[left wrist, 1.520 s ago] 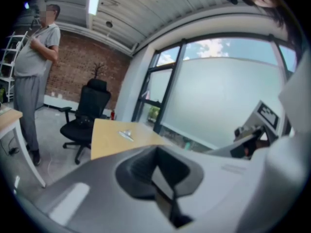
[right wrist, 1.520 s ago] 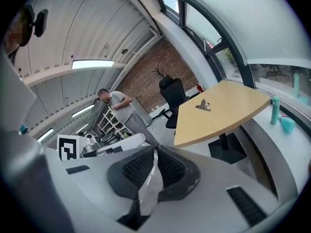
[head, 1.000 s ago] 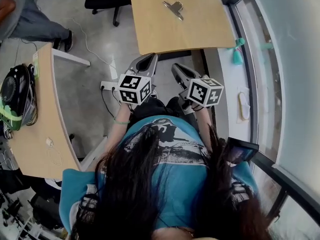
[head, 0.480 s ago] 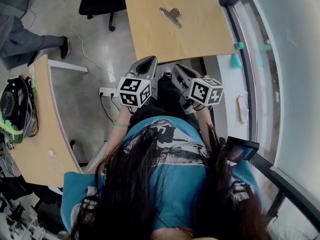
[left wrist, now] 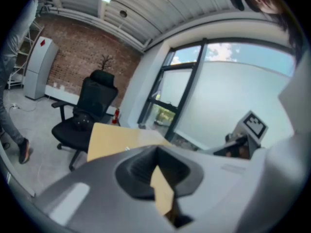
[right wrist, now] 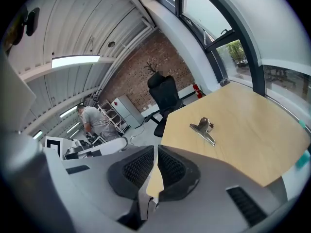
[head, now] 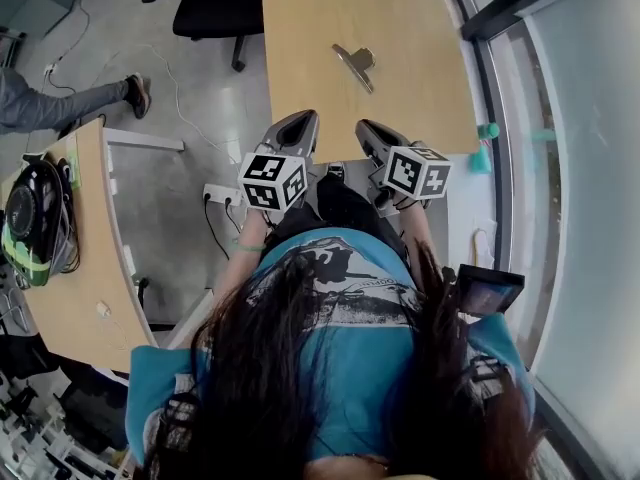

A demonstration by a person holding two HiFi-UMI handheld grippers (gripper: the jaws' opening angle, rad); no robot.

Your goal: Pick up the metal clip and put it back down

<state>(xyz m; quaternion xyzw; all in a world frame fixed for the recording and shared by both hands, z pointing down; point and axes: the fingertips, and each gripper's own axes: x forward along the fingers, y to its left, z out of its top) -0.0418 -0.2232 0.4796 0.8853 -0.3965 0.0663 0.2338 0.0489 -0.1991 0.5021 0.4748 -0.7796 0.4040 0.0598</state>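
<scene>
The metal clip [head: 356, 65] lies on the light wooden table [head: 300, 48], a little right of its middle, with nothing touching it. Both grippers hover side by side at the table's near edge, well short of the clip. The left gripper [head: 295, 128] has its jaws together and holds nothing; the left gripper view shows them closed [left wrist: 156, 152] over the table's corner [left wrist: 112, 140]. My right gripper [head: 368, 133] is shut and empty too. In the right gripper view the clip [right wrist: 204, 128] lies ahead and to the right of the closed jaws [right wrist: 156, 149].
A black office chair [head: 215, 3] stands at the table's far left corner. A second desk [head: 90, 268] with a black bag [head: 35, 208] runs along the left. A person's leg [head: 70, 108] crosses the floor there. A glass wall [head: 580, 168] bounds the right side; a teal object [head: 487, 131] sits by the table's right corner.
Both grippers have moved forward up to the table's near edge, still shut. The table and clip now sit closer to them. The person at the left has shifted further away.
</scene>
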